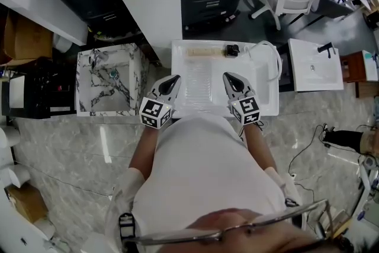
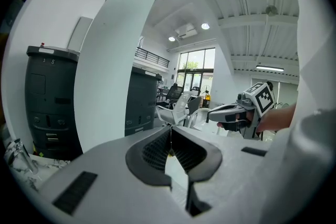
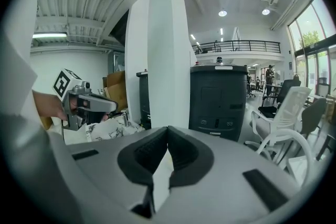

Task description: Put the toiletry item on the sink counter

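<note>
The left claw (image 2: 170,129) is shut, its pads meeting at the tips with nothing between them. The right claw (image 3: 167,129) is closed and empty too. Both are held side by side, apart, over the near part of the white tabletop (image 1: 267,95). The toiletry item (image 1: 199,51), a pale bar, lies ahead of and between the claws on the far ledge. A black tap (image 1: 231,50) stands just beside it, ahead of the right claw.
</note>
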Motion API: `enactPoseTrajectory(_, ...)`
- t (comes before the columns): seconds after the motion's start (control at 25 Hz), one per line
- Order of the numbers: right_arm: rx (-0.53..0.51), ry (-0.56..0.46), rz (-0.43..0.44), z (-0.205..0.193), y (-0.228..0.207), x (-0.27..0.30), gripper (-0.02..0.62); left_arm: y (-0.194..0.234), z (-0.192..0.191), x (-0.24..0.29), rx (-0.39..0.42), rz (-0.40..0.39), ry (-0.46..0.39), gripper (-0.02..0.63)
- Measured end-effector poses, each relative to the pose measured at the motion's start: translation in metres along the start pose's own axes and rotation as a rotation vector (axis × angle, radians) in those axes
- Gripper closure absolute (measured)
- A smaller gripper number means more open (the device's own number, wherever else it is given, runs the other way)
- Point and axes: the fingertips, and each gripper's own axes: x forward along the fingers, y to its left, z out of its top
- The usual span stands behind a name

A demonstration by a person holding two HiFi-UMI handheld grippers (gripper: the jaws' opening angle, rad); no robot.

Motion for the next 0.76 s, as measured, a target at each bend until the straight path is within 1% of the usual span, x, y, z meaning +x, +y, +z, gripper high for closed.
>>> enactPoseTrajectory(0.76,-0.008,-0.001,-0.006,0.0005,0.004,-0.0026,0.589,0.0056,-0.0006,-0.0047,-0.004,0.009,-0.005,0.601)
